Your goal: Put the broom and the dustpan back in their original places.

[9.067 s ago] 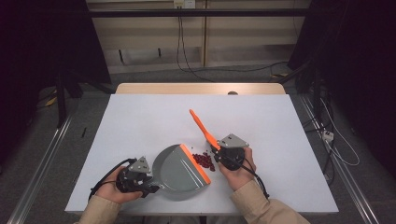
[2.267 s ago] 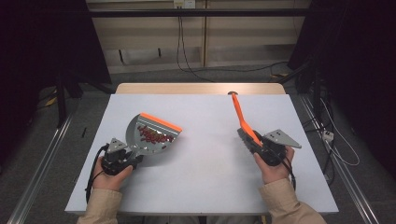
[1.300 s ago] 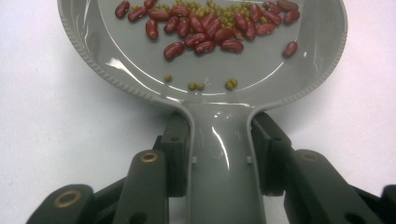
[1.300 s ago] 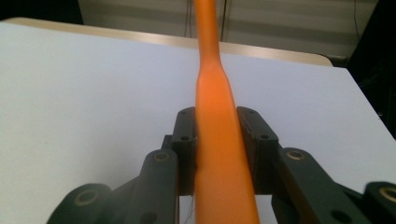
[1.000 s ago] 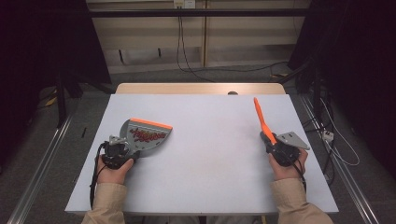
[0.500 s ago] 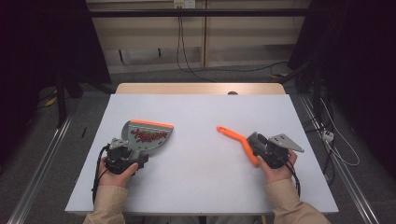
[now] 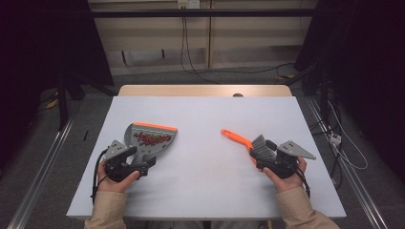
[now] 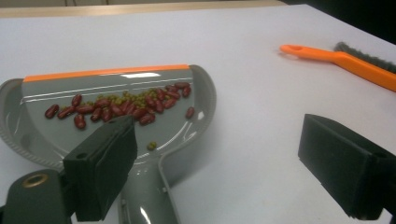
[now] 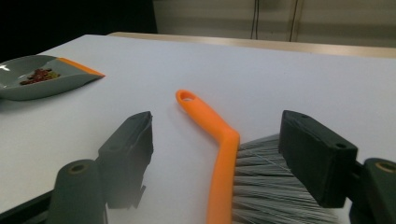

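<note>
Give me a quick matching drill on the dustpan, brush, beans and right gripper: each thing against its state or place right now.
1. dustpan
2. brush
3. beans
4. right gripper

A. heaped inside the grey pan
B. jaws open on either side of the bristle end
C. flat on the table at the left, orange lip pointing away from the person
D. lying on the table at the right, orange handle pointing toward the middle

Pairs: 1-C, 2-D, 3-A, 4-B

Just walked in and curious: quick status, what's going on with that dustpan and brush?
Both hand-held grippers just opened, left, right. Dustpan down, beans inside; brush lying flat between the right jaws. Nothing in the way.
</note>
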`<state>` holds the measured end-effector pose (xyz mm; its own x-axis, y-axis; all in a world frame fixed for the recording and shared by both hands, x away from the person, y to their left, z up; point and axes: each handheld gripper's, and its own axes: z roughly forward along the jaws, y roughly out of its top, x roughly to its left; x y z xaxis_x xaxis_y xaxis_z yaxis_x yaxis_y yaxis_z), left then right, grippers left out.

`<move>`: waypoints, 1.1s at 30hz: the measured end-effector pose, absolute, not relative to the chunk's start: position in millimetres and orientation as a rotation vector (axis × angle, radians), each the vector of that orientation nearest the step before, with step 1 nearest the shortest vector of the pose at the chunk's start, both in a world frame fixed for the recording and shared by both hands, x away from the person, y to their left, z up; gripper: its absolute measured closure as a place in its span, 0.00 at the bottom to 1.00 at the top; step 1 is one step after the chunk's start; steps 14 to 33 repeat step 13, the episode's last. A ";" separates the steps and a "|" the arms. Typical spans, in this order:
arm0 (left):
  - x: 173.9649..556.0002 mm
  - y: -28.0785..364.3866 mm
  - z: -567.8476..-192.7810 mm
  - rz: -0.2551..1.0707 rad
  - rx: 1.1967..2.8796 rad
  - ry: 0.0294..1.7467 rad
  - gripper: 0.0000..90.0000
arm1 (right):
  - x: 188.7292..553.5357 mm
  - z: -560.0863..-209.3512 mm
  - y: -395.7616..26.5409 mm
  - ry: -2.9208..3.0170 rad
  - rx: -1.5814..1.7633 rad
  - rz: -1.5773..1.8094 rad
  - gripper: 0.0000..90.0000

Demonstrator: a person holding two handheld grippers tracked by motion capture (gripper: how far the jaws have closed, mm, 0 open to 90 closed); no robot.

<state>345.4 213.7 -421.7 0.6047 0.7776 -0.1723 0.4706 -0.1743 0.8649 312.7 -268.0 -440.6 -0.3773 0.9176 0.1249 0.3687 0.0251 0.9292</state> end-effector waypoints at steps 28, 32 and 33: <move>344.1 215.0 -421.7 0.379 1.806 0.969 0.11 | 291.7 -443.0 -282.3 1.842 1.274 1.367 0.24; 344.1 215.0 -421.7 0.379 1.806 0.969 0.11 | 291.7 -443.0 -282.3 1.842 1.274 1.367 0.24; 344.1 215.0 -421.7 0.379 1.806 0.969 0.11 | 291.7 -443.0 -282.3 1.842 1.274 1.367 0.24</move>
